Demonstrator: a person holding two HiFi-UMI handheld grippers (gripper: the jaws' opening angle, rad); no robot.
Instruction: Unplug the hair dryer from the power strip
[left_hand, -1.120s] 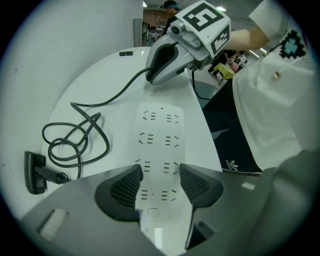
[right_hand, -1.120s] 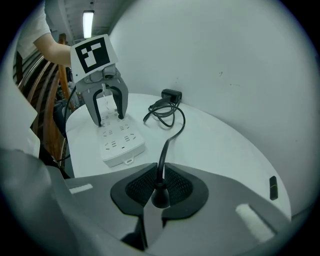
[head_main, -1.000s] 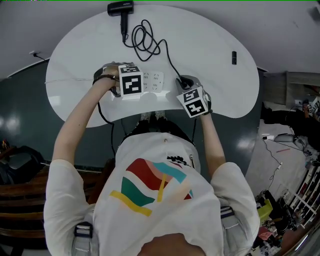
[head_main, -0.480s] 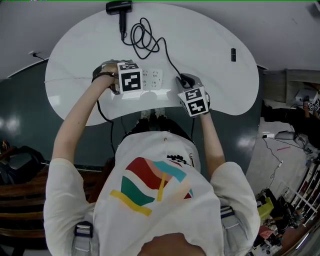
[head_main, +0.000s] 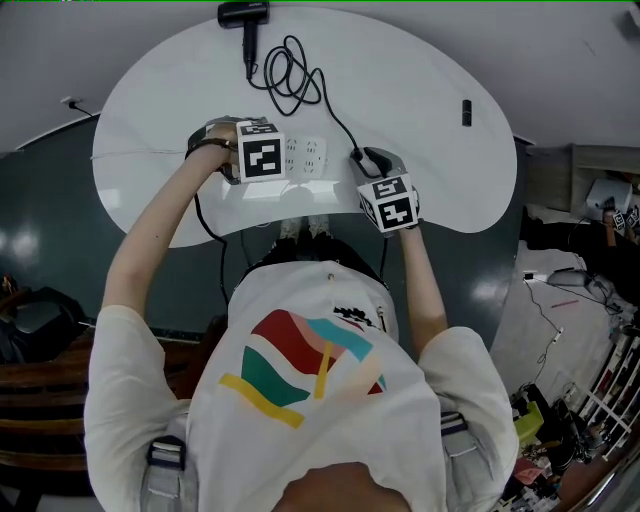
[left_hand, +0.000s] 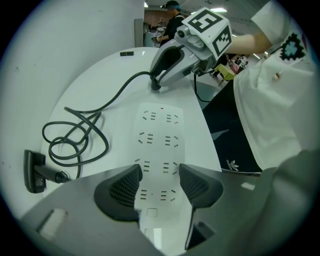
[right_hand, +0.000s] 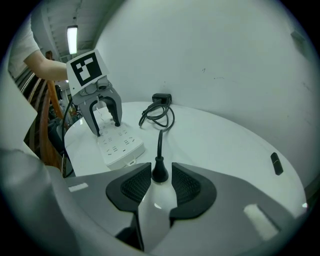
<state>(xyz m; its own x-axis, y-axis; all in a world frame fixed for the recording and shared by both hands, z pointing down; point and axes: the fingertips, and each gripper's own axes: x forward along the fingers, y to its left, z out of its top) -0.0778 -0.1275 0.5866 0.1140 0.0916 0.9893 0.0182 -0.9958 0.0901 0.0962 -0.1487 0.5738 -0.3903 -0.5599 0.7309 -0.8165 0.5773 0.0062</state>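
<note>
The flat white plastic power strip (left_hand: 160, 131), with rows of slot sockets, is clamped between the ribbed black pads of the left gripper (left_hand: 159, 176). The round black plug (right_hand: 159, 173) is seen out of the strip, between the 2 opening jaws of the right gripper (right_hand: 160, 181). Its rubbery cable (right_hand: 160, 140) is coiled ahead, beside the black hair dryer (right_hand: 161, 98).

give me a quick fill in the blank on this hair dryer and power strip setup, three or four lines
1. Between the right gripper's jaws stands the cord's ___.
2. The left gripper straddles the white ___.
3. Every socket that shows on it is ___.
4. The cord runs back to the black ___.
Missing words: plug (the jaws round it are opening); power strip; empty; hair dryer.
</note>
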